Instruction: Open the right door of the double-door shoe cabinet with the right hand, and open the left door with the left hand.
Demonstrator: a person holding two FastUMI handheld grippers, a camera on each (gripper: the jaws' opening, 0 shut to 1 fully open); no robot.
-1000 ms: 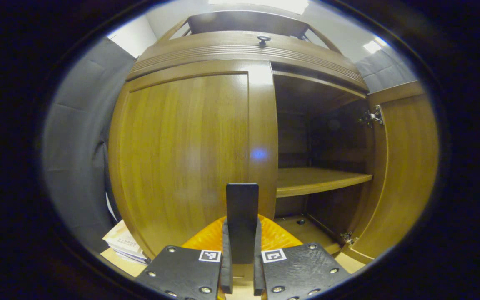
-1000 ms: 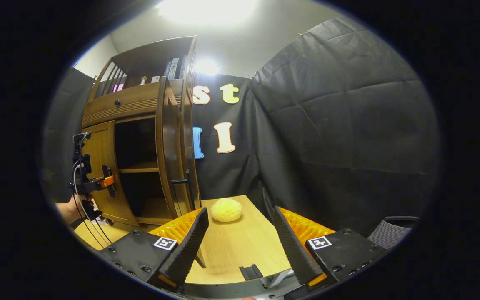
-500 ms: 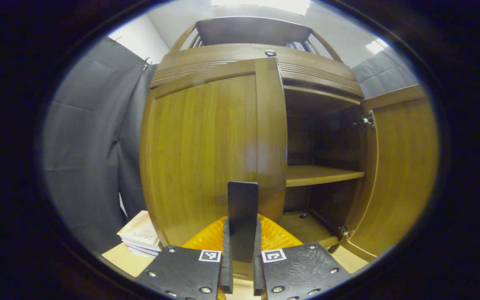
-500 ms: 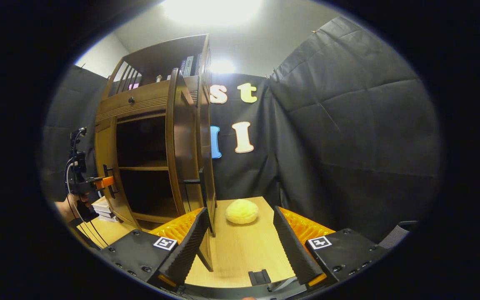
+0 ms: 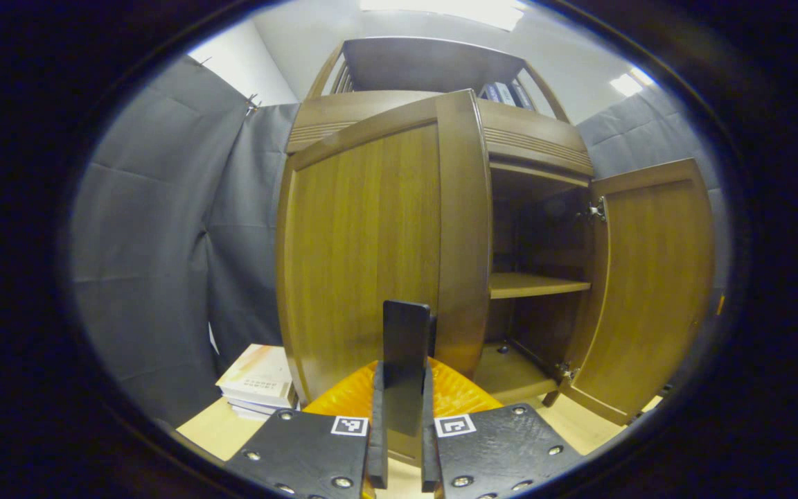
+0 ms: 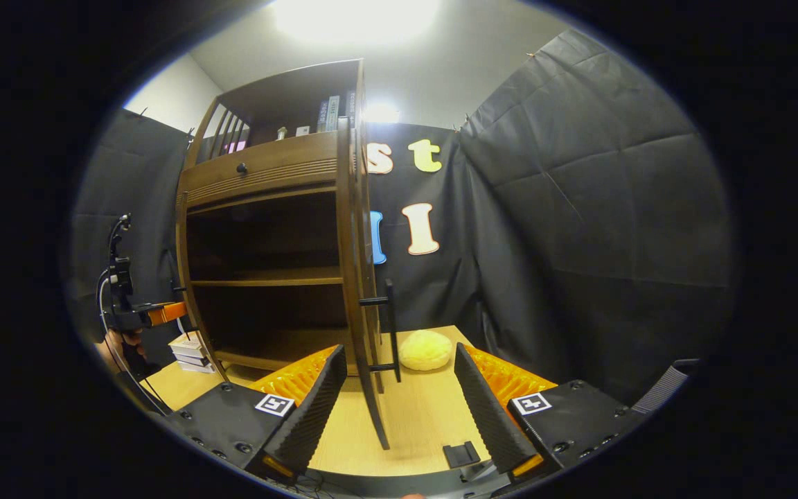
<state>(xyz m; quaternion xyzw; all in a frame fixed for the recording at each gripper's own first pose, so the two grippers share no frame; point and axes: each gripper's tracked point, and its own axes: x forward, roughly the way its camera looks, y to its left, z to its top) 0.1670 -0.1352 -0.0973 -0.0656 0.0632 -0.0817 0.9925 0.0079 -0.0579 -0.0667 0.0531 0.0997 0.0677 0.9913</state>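
The wooden shoe cabinet (image 5: pixel 530 135) stands before me with both doors ajar. In the left gripper view the left door (image 5: pixel 364 256) is swung partly outward. My left gripper (image 5: pixel 402 371) is shut on its dark upright handle (image 5: pixel 406 333). The right door (image 5: pixel 648 284) stands wide open at the right, baring a shelf (image 5: pixel 534 284). In the right gripper view the right door (image 6: pixel 357 277) shows edge-on with its handle (image 6: pixel 391 326) free. My right gripper (image 6: pixel 399 416) hangs open in front of it, holding nothing. Far left there, the left gripper (image 6: pixel 143 315) and a hand (image 6: pixel 118 343) show.
A stack of books (image 5: pixel 257 381) lies on the table (image 6: pixel 427 409) left of the cabinet. A yellow round soft thing (image 6: pixel 425 350) sits behind the right door. A small black piece (image 6: pixel 461 454) rests at the table's near edge. Black cloth walls close in on both sides.
The left door has swung further outward with my left gripper shut on its handle. The right gripper view has shifted, showing more of the cabinet's inside and the right door edge-on.
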